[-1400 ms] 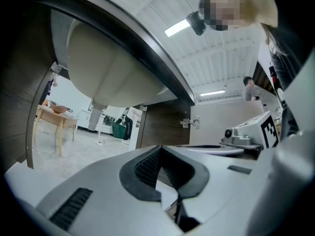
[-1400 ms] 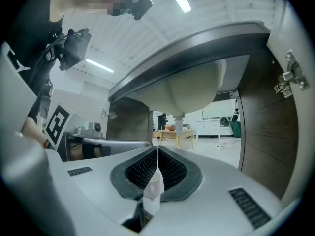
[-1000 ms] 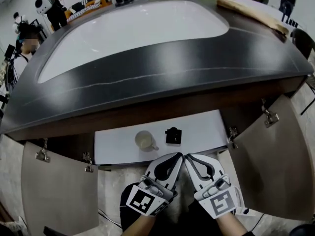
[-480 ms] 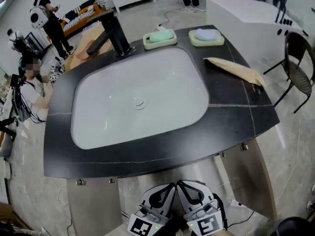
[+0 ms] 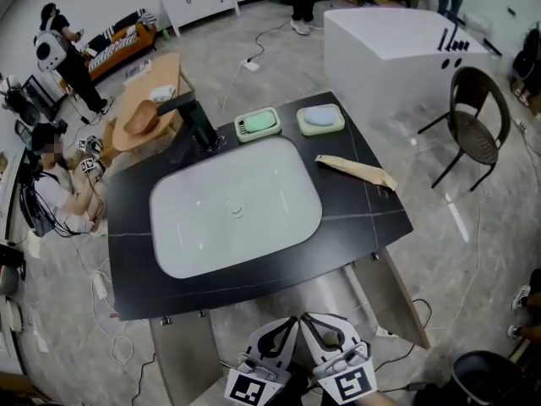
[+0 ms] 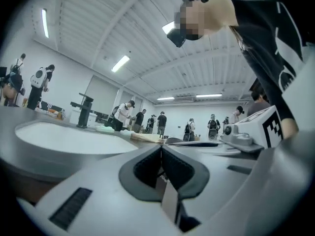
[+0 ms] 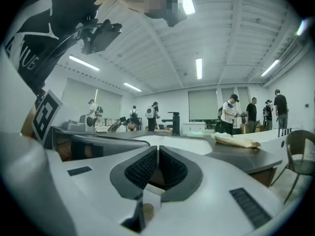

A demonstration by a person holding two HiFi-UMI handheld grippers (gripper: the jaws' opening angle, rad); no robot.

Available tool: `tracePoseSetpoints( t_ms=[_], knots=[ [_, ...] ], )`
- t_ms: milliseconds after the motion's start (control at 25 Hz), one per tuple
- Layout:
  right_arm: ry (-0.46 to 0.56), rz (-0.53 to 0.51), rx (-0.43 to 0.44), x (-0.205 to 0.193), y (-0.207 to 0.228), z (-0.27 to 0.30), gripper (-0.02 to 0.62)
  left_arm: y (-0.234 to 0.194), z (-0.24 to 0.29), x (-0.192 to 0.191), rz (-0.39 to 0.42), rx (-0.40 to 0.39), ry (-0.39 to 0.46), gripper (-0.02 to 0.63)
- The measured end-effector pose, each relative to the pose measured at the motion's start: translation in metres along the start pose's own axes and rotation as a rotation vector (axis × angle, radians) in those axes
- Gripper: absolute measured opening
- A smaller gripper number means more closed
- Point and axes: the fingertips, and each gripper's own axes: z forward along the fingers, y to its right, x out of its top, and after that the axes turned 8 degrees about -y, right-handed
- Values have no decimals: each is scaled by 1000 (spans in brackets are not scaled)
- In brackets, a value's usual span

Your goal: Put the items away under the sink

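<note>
The whole scene has dropped away below the head view. A second ago the under-sink shelf filled the middle of it, with a mug and a small black thing on it. Now the dark table [image 5: 127, 252] shows entire from above, and its top hides that shelf. The white basin [image 5: 237, 210] sits in the middle, and both cabinet doors [image 5: 393, 299] hang open beneath the near edge.

This probably means one load is stowed and the person has stood up for more. A tan paper-like bundle [image 5: 355, 170], a green soap dish [image 5: 257, 123] and a blue soap dish [image 5: 320, 118] lie on the table, well apart from the tongs.

The left tongs [image 5: 292, 320] and right tongs [image 5: 308, 317] have come up side by side at the view's bottom edge. Each pair is pressed together with nothing between.

As for writing, the right gripper view shows white letters ending in "UE" [image 7: 23, 58] on a dark sleeve. The marker cubes carry only square patterns.
</note>
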Motion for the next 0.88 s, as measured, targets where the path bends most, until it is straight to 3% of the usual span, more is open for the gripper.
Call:
tracePoseSetpoints(
  t_ms=[360, 600, 880],
  knots=[
    [43, -44, -89, 118, 4, -47, 35, 36, -13, 113, 39, -100, 51, 9],
    [-7, -39, -132, 137, 14, -55, 35, 39, -5, 143, 17, -90, 108, 9],
    [-103, -117, -65, 139, 54, -42, 37, 30, 37, 154, -46, -9, 114, 9]
  ],
)
